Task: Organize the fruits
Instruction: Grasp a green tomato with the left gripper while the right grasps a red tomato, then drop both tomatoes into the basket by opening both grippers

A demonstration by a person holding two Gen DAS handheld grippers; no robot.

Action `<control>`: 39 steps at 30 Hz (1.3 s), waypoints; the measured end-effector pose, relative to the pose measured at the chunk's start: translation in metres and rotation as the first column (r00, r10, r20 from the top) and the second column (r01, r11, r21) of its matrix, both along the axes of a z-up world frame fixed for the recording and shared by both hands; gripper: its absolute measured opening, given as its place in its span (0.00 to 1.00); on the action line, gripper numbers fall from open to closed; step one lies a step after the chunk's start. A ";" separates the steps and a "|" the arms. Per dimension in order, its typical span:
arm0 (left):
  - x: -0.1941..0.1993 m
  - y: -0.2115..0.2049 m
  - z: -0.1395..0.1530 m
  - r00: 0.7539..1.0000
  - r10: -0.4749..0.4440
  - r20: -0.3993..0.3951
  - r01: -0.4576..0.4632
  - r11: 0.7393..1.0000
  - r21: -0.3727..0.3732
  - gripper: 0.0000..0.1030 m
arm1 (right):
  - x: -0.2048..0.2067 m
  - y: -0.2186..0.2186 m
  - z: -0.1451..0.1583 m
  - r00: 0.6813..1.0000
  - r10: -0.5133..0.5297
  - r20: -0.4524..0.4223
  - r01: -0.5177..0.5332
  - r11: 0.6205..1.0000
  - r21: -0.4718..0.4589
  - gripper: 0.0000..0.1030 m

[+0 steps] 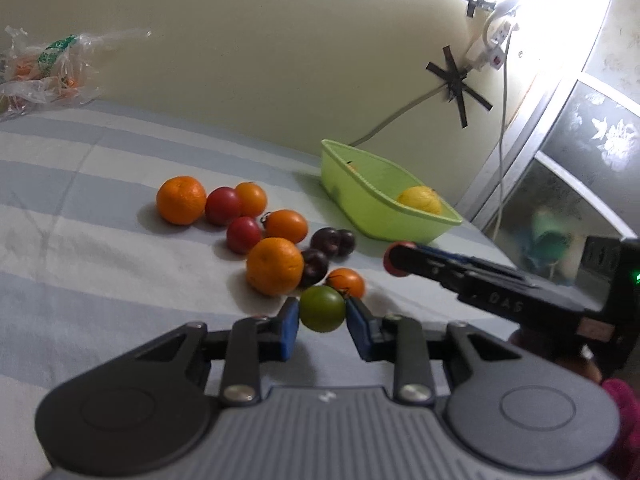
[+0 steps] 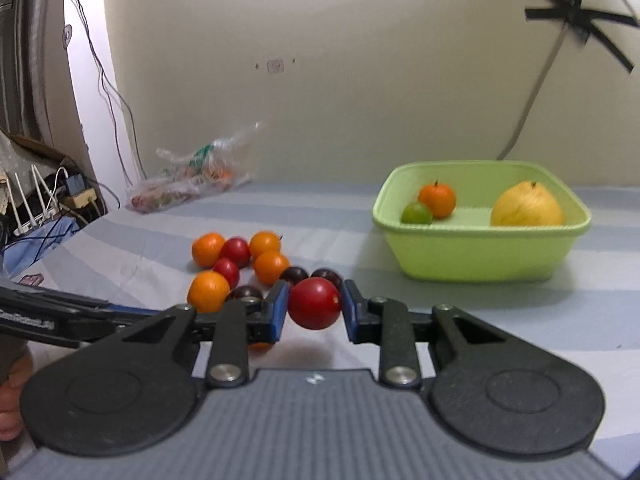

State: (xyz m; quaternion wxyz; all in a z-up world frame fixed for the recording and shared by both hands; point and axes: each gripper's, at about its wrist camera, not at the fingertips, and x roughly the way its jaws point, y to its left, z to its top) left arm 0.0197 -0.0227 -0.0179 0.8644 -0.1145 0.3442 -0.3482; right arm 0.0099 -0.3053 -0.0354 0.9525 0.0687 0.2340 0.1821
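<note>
Fruits (image 1: pixel 256 236) lie clustered on striped sheet (image 1: pixel 80 184): oranges, red and orange tomatoes, dark plums, all round and glossy. We see green basket (image 2: pixel 480 256) standing apart from cluster, holding yellow fruit (image 2: pixel 526 205), small orange (image 2: pixel 437 199) and lime (image 2: pixel 417 213). Left tongs (image 1: pixel 322 314) narrowed, blue pads pressing green tomato (image 1: pixel 322 308) at near edge of cluster. Right tongs (image 2: pixel 315 306) likewise narrowed, pads clamping red tomato (image 2: pixel 314 302); we judge it lifted just clear of sheet, near plums.
</note>
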 end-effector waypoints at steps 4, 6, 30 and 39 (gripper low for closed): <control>0.006 -0.002 0.012 1.000 -0.018 -0.020 0.017 0.999 -0.052 0.26 | 0.007 -0.003 -0.005 0.999 -0.021 -0.037 0.021 1.000 -0.008 0.30; 0.013 -0.006 0.023 0.999 -0.032 -0.002 0.032 0.998 -0.062 0.26 | 0.006 -0.007 0.001 1.000 -0.027 -0.013 0.027 1.000 0.011 0.30; 0.149 -0.168 0.021 0.987 -0.148 -0.070 0.147 0.989 -0.022 0.38 | 0.069 -0.051 -0.001 0.972 -0.218 0.085 0.225 0.971 -0.082 0.41; 0.126 -0.110 0.049 0.996 -0.084 -0.009 0.083 0.993 -0.089 0.39 | 0.048 -0.052 0.007 0.956 -0.237 0.174 0.249 0.967 -0.050 0.42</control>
